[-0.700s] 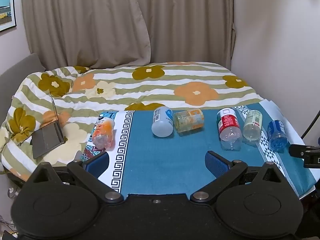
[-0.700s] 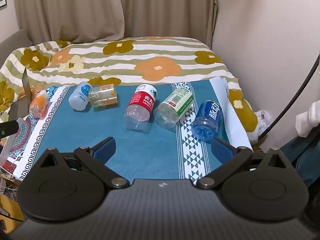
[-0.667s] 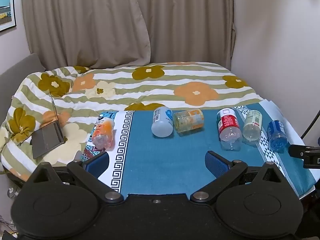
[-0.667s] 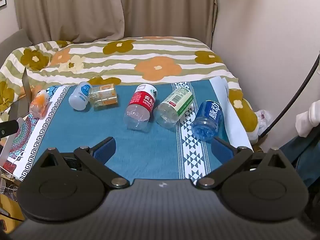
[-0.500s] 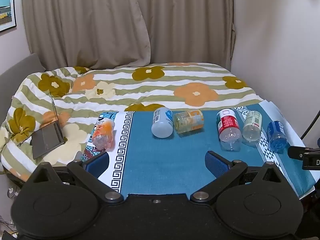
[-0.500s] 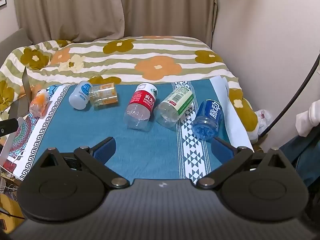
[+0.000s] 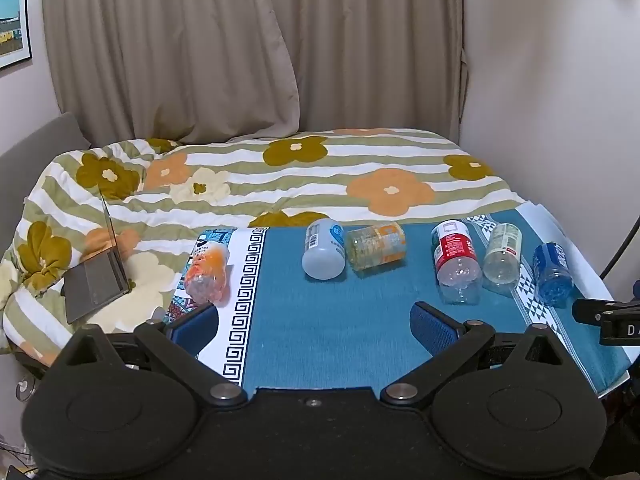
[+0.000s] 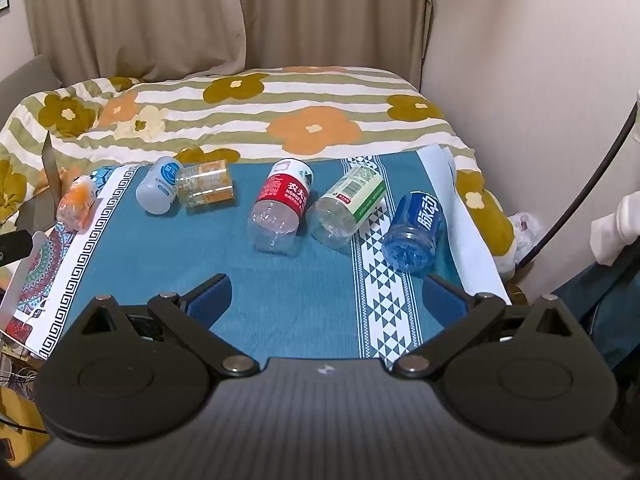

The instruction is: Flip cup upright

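Several cut-off plastic bottle cups lie on their sides on a blue cloth (image 7: 328, 320). From left to right: an orange cup (image 7: 206, 270), a white-blue cup (image 7: 323, 254), a yellow-orange cup (image 7: 376, 246), a red-label cup (image 7: 456, 258), a green-label cup (image 7: 502, 258) and a blue cup (image 7: 553, 274). In the right wrist view they show as orange (image 8: 76, 202), white-blue (image 8: 158, 190), yellow-orange (image 8: 206, 186), red (image 8: 280, 206), green (image 8: 348, 206) and blue (image 8: 414, 230). My left gripper (image 7: 314, 326) and right gripper (image 8: 326, 294) are open, empty and short of the cups.
The cloth (image 8: 304, 292) covers a table in front of a bed with a flowered quilt (image 7: 288, 176). An open laptop (image 7: 98, 276) lies at the left. A wall (image 8: 528, 60) and a cable (image 8: 580, 188) are at the right. Curtains hang behind.
Both views shift very slightly, the right gripper edging forward. No cup has moved and both grippers stay open.
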